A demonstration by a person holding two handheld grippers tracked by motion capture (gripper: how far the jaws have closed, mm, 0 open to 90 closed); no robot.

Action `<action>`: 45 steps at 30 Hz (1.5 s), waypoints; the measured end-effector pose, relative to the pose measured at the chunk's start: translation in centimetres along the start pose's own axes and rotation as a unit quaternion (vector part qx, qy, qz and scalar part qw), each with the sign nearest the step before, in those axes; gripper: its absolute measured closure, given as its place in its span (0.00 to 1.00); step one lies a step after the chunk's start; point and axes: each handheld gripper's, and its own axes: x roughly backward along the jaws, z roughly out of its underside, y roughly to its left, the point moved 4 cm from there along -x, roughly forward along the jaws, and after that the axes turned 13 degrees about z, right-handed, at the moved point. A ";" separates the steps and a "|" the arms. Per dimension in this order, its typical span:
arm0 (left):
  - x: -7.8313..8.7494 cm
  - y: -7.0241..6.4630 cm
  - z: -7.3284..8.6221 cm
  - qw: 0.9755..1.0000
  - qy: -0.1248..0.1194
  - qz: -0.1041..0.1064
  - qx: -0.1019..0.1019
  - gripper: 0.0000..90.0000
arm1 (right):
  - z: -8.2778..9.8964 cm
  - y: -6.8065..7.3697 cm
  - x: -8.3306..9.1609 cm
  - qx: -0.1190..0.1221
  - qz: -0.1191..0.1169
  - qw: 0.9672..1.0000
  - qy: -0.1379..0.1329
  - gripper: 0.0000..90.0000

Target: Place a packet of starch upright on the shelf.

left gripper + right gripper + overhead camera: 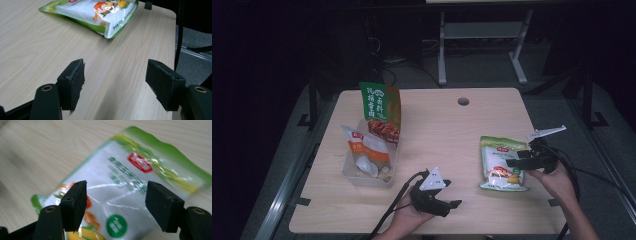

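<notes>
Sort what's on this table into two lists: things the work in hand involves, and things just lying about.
In the job:
- green-and-white pouch, flat on the table
- right tool, open above the pouch
- left tool, open, over bare wood

Lying about:
- clear bin
- orange-and-white pouch in the bin
- green-and-red pouch upright in it

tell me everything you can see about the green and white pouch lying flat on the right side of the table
The green and white pouch is a glossy plastic food bag with a white face, green border, a red logo near its top, green print and pictures of orange and yellow food at its bottom end. It looks filled and sealed. It lies flat, face up, on the wooden table, apart from the other bags. The right gripper hovers over its right edge with jaws open; whether it touches is unclear.
</notes>
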 end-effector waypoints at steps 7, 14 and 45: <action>-0.4 0.0 0.0 1.000 0.002 0.001 0.000 0.34 | 1.5 -2.6 -0.9 -0.043 0.011 0.999 0.014 0.35; -0.5 0.1 -0.1 1.000 0.003 0.003 -0.003 0.34 | 2.5 -3.8 -1.8 -0.079 -0.002 0.997 0.019 0.36; -2.3 0.7 -0.2 1.000 0.015 -0.006 0.011 0.34 | 4.4 0.6 -1.5 -0.089 -0.077 0.993 0.011 0.47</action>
